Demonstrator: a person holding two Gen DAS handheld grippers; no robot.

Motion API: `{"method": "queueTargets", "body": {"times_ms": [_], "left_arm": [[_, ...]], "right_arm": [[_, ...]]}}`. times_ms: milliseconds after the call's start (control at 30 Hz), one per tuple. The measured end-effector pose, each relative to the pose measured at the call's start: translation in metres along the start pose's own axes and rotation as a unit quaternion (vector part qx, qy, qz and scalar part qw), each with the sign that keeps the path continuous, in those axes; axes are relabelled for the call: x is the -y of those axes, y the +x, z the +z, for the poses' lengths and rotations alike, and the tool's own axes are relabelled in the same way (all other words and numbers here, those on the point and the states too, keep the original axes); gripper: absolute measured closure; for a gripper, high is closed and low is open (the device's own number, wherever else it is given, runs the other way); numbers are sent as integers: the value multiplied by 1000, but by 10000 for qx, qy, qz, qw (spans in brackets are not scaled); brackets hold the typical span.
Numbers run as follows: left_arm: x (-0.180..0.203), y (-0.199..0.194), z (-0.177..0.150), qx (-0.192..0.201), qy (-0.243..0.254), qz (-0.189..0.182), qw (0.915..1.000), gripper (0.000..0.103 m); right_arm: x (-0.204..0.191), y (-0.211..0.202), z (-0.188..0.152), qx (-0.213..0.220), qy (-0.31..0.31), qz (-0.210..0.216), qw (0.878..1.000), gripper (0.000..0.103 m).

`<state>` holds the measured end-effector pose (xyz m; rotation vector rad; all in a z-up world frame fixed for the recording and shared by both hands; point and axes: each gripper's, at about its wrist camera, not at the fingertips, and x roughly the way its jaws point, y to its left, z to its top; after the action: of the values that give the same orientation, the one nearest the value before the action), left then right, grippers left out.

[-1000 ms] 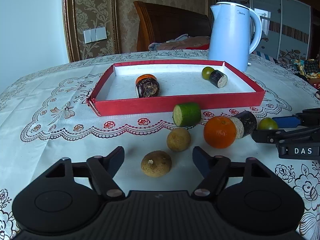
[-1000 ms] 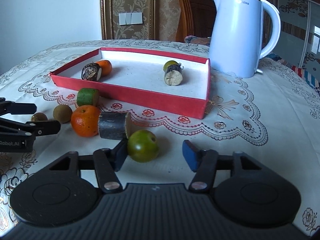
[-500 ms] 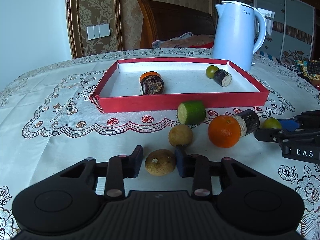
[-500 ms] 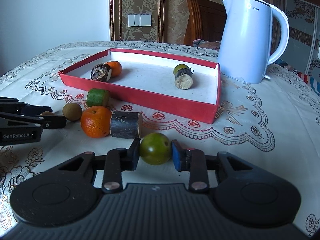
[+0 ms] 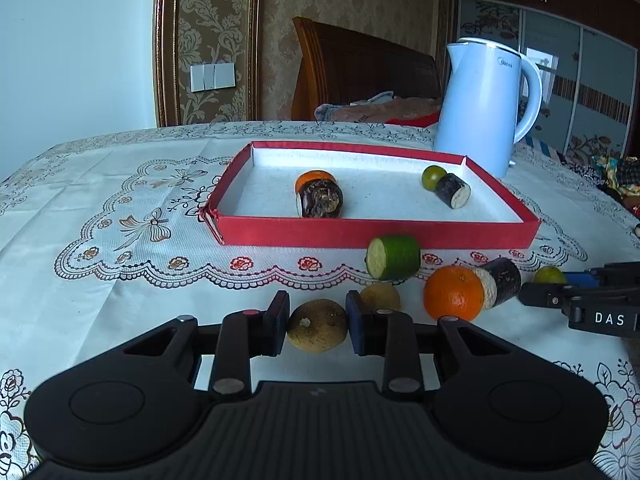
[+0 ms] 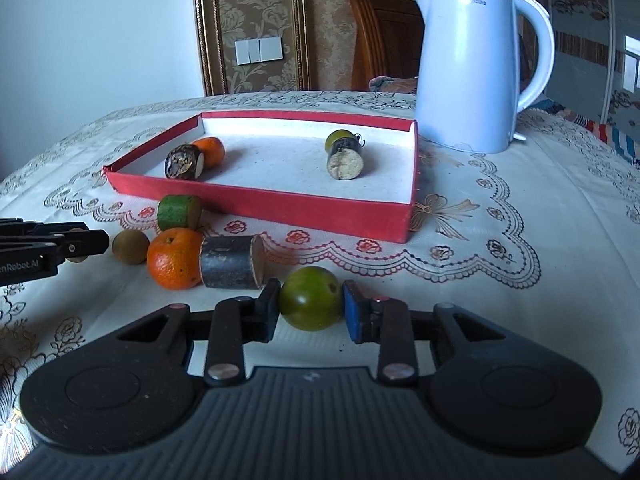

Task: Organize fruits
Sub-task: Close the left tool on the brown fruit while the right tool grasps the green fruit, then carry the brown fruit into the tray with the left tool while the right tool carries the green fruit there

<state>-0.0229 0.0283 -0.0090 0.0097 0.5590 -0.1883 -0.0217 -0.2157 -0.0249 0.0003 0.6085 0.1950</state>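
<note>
Left gripper (image 5: 317, 326): squeezed onto the brown round fruit (image 5: 317, 325), a pad on each side, near the front edge of the tabletop
Right gripper (image 6: 311, 307): squeezed onto the green round fruit (image 6: 311, 298), also near the front edge of the tabletop
Red tray (image 5: 376, 233): sits near the middle of the tabletop, in front of the white kettle (image 5: 482, 106)
In the tray: an orange fruit with a dark chunk by the left wall, a green fruit with a dark chunk near the back right corner
Still outside: the big orange (image 5: 454, 293), a dark cut piece (image 5: 500, 283) touching it, a green cut piece (image 5: 394, 257) by the tray's front wall, one more brown fruit (image 5: 380, 296)
Step now: I think both fruits are held and ready to go up and into the tray
What could go wrong: round fruit is slippery, so it may pop out if the squeeze is weak
Another worry: lifting too low could bump the tray's front wall or knock the fruits lying close by
Also: fruit let go from high up could roll across the tray
</note>
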Motion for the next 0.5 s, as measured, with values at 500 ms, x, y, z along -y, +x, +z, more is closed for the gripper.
{"method": "queueTargets", "body": {"times_ms": [500], "left_arm": [[-9, 17, 37, -21, -397, 175, 9991, 73]], "right_arm": [[15, 1, 23, 173, 170, -205, 9995, 72]]}}
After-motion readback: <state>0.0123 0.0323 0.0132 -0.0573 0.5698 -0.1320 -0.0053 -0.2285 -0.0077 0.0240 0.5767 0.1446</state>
